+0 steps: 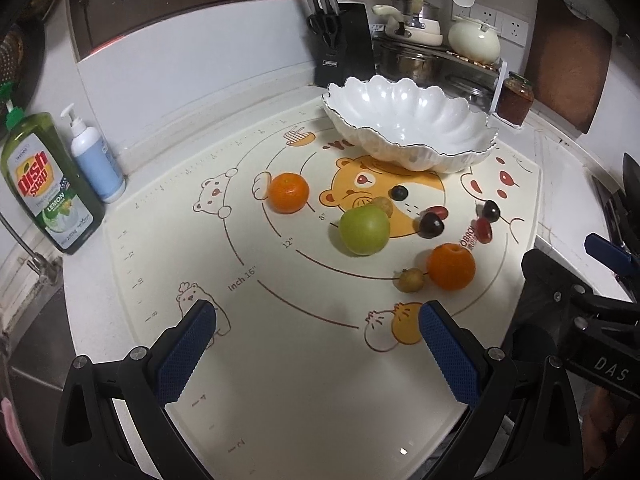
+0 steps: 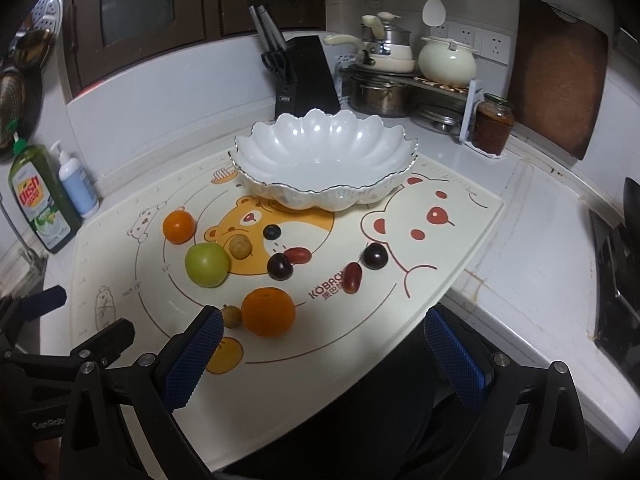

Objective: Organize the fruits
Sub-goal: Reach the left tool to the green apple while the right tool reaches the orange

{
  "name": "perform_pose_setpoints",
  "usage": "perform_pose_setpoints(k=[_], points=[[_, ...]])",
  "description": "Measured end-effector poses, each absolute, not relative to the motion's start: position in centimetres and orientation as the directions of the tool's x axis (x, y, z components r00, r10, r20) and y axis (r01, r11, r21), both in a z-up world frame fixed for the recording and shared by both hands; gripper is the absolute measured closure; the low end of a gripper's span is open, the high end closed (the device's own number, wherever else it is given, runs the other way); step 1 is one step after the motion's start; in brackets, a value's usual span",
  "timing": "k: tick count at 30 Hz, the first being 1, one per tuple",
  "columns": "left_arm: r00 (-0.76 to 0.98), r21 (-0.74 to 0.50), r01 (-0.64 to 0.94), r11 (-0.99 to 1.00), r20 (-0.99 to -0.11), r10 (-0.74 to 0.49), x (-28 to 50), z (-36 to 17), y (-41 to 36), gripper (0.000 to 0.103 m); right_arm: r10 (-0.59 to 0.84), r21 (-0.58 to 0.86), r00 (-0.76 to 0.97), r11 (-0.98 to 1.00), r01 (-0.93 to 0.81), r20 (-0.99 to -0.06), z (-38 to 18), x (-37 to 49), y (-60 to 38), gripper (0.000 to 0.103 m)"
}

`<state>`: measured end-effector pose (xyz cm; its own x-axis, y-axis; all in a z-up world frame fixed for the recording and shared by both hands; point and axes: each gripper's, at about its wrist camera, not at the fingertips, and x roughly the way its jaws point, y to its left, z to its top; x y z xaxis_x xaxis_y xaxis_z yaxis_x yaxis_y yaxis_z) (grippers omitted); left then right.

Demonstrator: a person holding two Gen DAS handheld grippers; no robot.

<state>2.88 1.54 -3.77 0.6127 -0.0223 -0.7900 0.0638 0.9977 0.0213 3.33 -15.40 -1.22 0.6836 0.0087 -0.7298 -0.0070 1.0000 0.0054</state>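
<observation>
Round fruits (image 1: 364, 230) beside scalloped white bowl (image 1: 408, 120)

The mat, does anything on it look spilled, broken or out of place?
Nothing spilled or damaged. The only oddity: the fruit lies scattered loose on the mat, including the apple and two oranges, while the bowl sits upright and empty behind them.

The white bowl (image 2: 324, 160) looks shiny and smooth. The mat (image 2: 440, 264) looks soft and dull. At 2 o'clock, the wooden board (image 2: 560, 76) looks rough. Tool pads (image 2: 192, 356) look bumpy.
</observation>
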Motion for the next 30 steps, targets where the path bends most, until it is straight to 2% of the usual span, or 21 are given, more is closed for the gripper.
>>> perform_pose_setpoints(k=[5, 19, 26, 30], points=[[0.608, 0.031, 0.075, 0.997, -0.794, -0.021, 4.5, -4.6, 1.8, 0.0, 0.008, -0.005, 0.657, 1.0, -0.017, -0.754, -2.5, 4.7, -14.9, 0.002], [0.556, 0.051, 0.172, 0.984, -0.829, -0.054, 9.6, -6.5, 1.2, 0.0, 0.045, 0.013, 0.554, 0.998, -0.061, -0.831, -6.4, 8.1, -13.9, 0.021], [0.508, 0.026, 0.276, 0.961, -0.852, -0.123, 11.2, -6.9, -0.1, 0.0, 0.149, 0.078, 0.522, 0.985, -0.154, -0.84, -6.4, 8.0, -12.8, 0.022], [0.497, 0.019, 0.28, 0.96, -0.858, -0.127, 12.1, -7.4, -0.3, 0.0, 0.129, 0.047, 0.535, 0.985, -0.164, -0.835, -6.4, 8.2, -12.0, 0.022]])
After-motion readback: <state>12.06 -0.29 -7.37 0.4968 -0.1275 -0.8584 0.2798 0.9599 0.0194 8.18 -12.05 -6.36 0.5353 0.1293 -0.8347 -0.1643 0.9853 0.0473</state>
